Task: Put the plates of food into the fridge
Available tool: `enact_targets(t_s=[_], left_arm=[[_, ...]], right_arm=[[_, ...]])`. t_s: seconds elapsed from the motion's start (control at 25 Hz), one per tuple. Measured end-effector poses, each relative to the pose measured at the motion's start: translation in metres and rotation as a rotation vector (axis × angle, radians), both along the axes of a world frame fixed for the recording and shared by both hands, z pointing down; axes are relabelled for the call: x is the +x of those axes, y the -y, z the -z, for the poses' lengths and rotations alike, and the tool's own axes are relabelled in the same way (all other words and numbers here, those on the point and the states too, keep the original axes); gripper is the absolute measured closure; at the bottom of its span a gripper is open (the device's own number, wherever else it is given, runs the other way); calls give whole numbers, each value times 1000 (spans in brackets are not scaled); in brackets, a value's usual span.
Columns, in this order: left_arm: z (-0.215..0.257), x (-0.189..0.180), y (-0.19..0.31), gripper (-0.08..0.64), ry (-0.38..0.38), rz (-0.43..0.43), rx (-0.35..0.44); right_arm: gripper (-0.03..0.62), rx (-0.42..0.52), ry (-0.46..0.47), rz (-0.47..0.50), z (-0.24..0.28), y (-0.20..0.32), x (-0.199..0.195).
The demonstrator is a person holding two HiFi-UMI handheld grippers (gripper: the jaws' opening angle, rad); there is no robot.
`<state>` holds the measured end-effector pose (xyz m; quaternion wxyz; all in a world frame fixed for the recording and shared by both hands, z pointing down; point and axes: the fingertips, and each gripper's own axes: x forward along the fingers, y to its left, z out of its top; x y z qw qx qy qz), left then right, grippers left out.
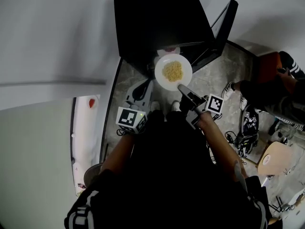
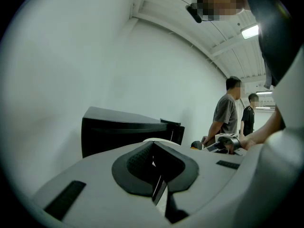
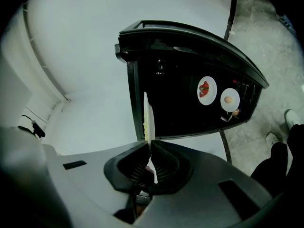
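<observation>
- The right hand-held gripper [image 3: 148, 152] clamps the rim of a white plate [image 1: 173, 71] of yellow food, in front of the open black fridge [image 1: 162, 23].
- The left hand-held gripper [image 2: 153, 164] is closed and empty.

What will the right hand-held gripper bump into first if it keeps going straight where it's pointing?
Probably the open black fridge: the plate it holds points into the dark inside, close to the fridge's side wall. Depth is unclear, so it might clip that wall.

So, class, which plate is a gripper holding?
The plate of yellow food, pinched by its rim in the right gripper; the red-food plate and the plate beside it sit inside the fridge.
</observation>
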<state>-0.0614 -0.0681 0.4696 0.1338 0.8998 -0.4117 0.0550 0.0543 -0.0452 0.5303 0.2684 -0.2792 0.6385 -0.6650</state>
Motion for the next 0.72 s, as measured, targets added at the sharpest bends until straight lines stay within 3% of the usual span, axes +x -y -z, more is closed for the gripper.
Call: enact_targets(t_s=[0.72], left_arm=[[-2, -11, 2, 540, 6, 20, -18]], right_arm=[[560, -64, 16, 45, -88, 13, -23]])
